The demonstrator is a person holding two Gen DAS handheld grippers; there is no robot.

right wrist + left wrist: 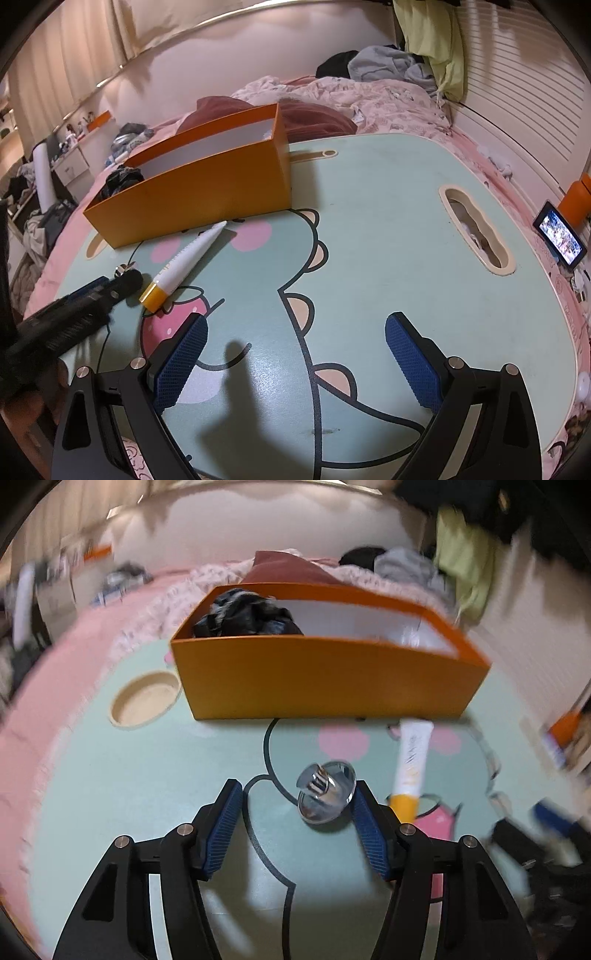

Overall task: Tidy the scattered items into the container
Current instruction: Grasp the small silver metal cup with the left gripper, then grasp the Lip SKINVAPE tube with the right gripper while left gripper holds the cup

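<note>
A shiny chrome round piece [327, 792] lies on the mint cartoon table [147, 775] between the blue pads of my left gripper [297, 794]. It sits close against the right pad, and the left pad stands clear of it. In the right wrist view this gripper [110, 288] is a dark blur at the left with the chrome piece [120, 270] at its tip. A white tube with an orange cap [412, 760] [188, 258] lies in front of the orange box [325, 679] [207, 195], which holds dark cloth [247, 614]. My right gripper [295, 354] hangs open over bare table.
The table has a round cup recess [146, 699] left of the box and a long handle slot [476, 230] at the right. A lit phone [559, 238] stands beyond the right edge. Pink bedding and heaped clothes [388, 64] surround the table.
</note>
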